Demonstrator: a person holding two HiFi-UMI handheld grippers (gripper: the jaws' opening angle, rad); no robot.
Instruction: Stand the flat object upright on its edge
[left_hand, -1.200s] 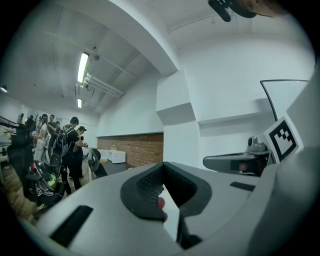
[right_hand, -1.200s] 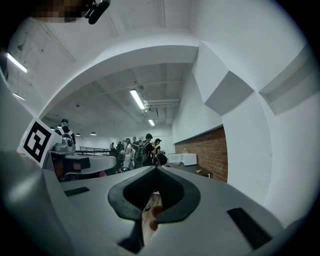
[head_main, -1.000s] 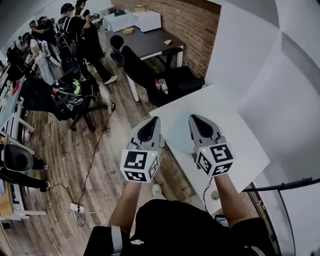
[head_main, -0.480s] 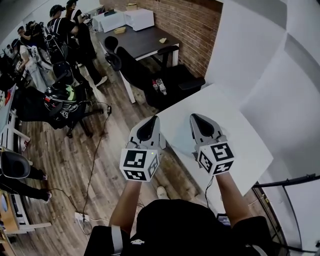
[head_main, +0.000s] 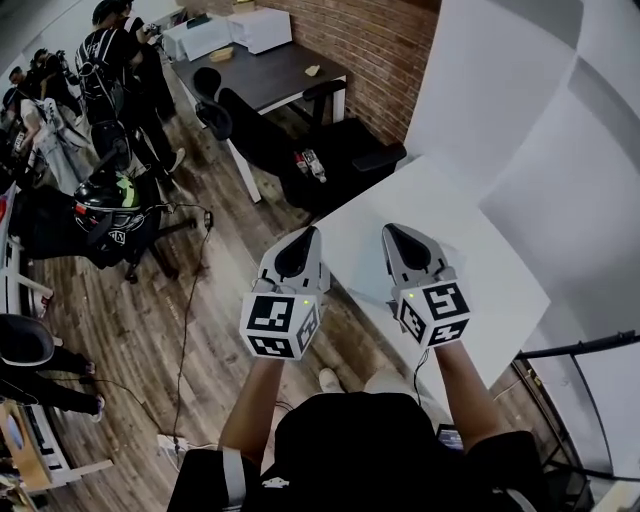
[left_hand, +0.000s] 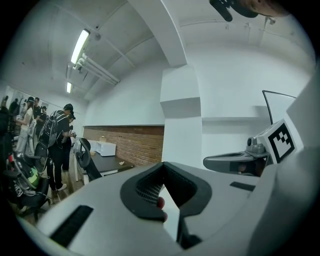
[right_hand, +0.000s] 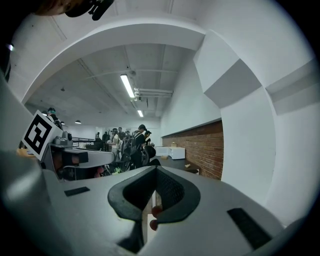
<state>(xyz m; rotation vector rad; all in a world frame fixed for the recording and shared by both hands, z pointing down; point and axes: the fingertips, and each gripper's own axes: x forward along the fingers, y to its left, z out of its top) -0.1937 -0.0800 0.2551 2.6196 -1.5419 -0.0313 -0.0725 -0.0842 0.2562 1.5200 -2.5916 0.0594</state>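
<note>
My left gripper is shut and empty, held level over the wooden floor just off the near-left edge of the white table. Beside it my right gripper is shut too, with its nose over the table's near part. In the left gripper view the dark pads meet with nothing between them, and the right gripper shows alongside. The right gripper view shows the same closed pads. I see no flat object in any view.
A white wall and pillar rise behind the table, and a brick wall runs beyond. A dark desk with black office chairs stands further back. Several people are at the far left. A black rail lies at the right.
Both grippers stay shut and side by side. In the head view the desk, chairs and people have drifted up and to the left, and the table's far corner sits a little higher.
</note>
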